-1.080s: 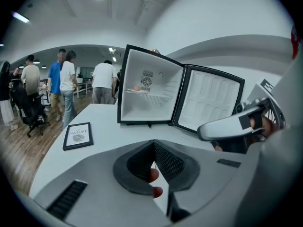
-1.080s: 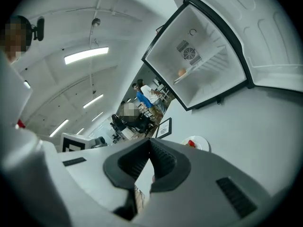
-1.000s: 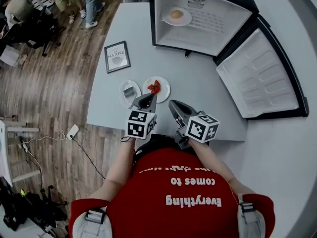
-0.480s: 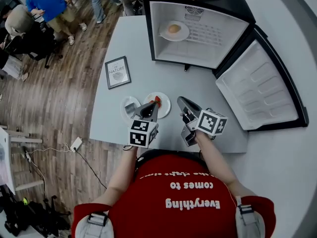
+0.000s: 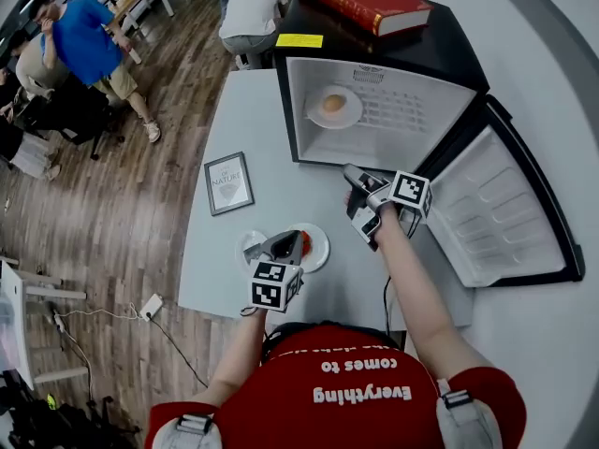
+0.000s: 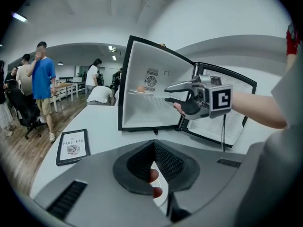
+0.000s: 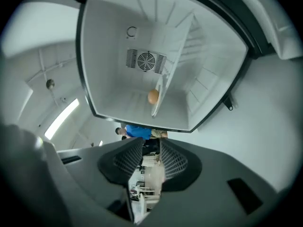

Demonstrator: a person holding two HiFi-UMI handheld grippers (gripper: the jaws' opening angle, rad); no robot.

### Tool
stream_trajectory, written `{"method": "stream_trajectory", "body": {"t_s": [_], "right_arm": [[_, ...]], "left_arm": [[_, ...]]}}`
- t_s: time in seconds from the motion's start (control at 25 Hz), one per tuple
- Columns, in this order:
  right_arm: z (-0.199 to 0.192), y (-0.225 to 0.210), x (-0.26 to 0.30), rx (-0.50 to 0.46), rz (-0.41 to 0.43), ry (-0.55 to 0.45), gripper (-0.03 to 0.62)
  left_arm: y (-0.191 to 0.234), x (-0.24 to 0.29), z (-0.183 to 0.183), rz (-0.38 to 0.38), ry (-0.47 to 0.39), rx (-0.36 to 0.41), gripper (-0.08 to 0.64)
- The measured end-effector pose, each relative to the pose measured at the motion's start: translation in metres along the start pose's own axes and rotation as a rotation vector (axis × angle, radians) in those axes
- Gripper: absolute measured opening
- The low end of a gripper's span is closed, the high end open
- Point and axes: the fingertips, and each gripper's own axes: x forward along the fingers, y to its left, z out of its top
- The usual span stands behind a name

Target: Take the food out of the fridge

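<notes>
Right claw (image 6: 166,94) has swung to the open black fridge (image 5: 393,50), jaws parting empty; its view shows the white plate (image 7: 159,94) with a tan bun (image 7: 152,97) edge-on.

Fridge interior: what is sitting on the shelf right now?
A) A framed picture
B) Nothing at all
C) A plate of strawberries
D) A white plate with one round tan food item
D: the head view shows a white plate with a single round tan piece of food on it, on the shelf inside the open fridge.
</notes>
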Motion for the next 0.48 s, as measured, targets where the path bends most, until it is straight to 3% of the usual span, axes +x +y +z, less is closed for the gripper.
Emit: {"method": "stream_trajectory", "body": {"t_s": [0.12,0.48], "right_arm": [[0.025,-0.009,0.024,0.089,0.004,-0.014,0.103],[0.089,-0.023,0.082,0.15,-0.016,-0.109,0.118]], "left_arm": [[0.005,0.008,-0.003,-0.004,0.018,-0.012,-0.002],[0.025,0.025,-0.019,0.012,0.069,-0.062,-0.002]]}}
